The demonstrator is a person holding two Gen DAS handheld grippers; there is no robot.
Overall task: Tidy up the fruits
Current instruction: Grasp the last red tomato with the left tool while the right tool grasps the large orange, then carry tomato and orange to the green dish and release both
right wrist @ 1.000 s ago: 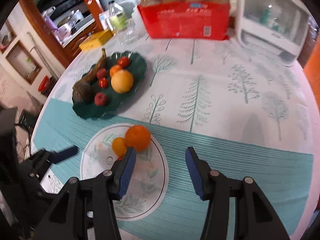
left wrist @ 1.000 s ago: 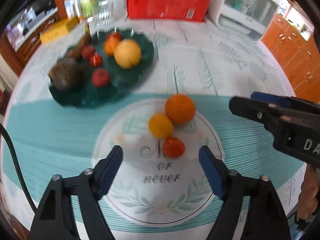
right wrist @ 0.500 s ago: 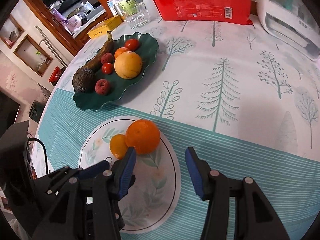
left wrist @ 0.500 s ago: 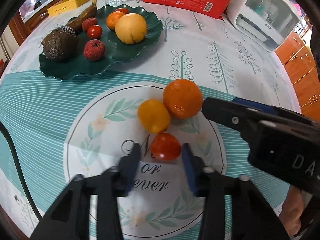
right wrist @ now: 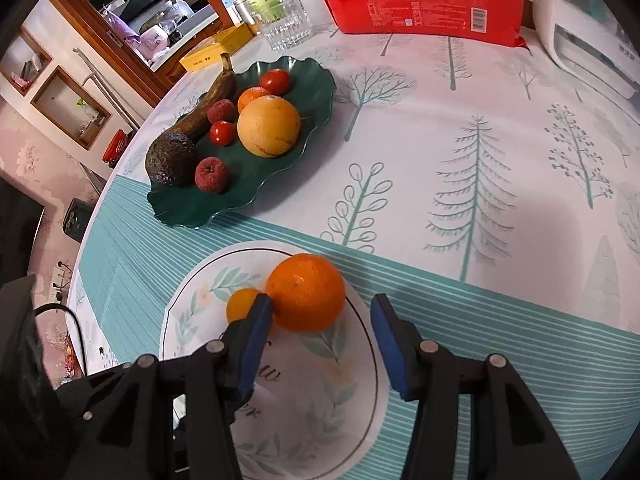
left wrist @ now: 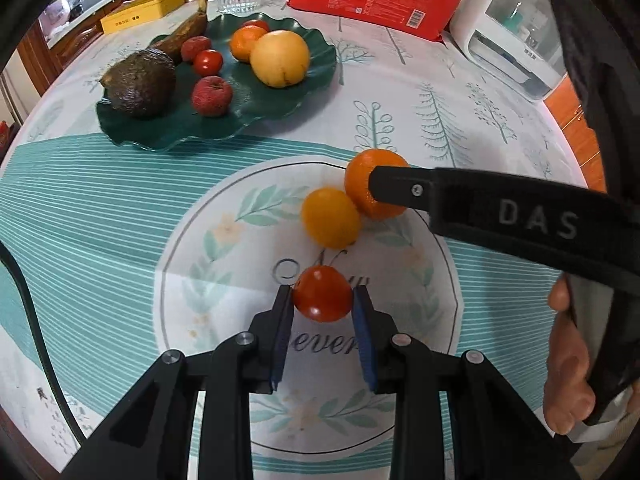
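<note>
A round table (right wrist: 500,92) under a tree-print cloth (left wrist: 400,92), teal-striped nearer us, wooden cabinets at ten o'clock. The left gripper (left wrist: 322,307) is clamped on a tomato (left wrist: 322,293) over the printed circle. The right gripper (right wrist: 320,316) gapes wide around an orange (right wrist: 305,292), not pinching. The green plate (left wrist: 256,116) sits at eleven o'clock, bare cloth stretching right.

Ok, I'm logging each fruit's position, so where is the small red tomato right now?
In the left wrist view the small red tomato sits low and central between the left gripper pads, on the tablecloth's round print, just below the yellow fruit and big orange.
</note>
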